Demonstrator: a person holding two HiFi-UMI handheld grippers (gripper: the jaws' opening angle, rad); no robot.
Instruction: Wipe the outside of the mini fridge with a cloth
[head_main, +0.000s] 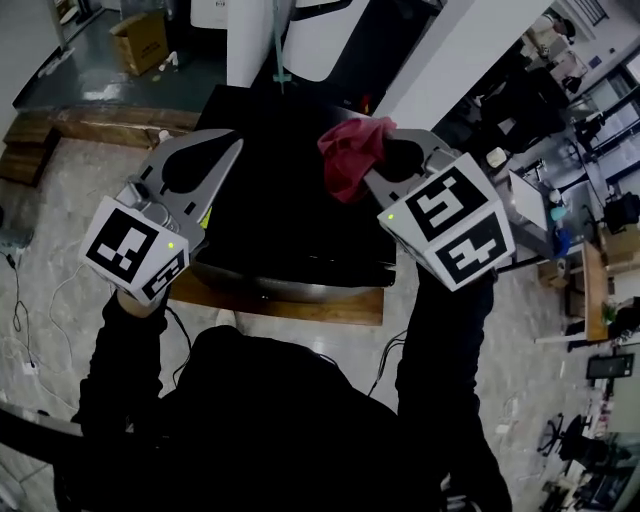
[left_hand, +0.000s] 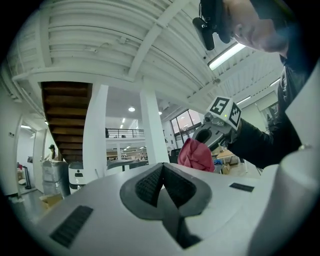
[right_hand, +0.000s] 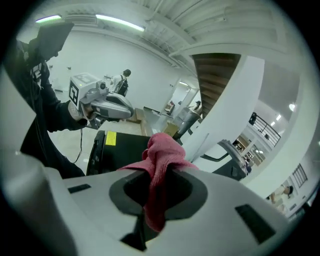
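Right gripper (right_hand: 159, 172) clamping red cloth (right_hand: 165, 147), apparently above black mini fridge (head_main: 280, 230)

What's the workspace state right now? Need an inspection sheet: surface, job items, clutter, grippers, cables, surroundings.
Surface: black mini fridge, top bare, standing on a wooden platform.
Job's things: red cloth, bunched, held above the fridge top; contact with the fridge can't be told.
Clutter: nothing seen.
Grippers: left gripper jaws together, empty; right gripper shut on the cloth.
Cables: white cables loose on the floor at left.
Surroundings: cardboard box far left, white pillar, desks at right.
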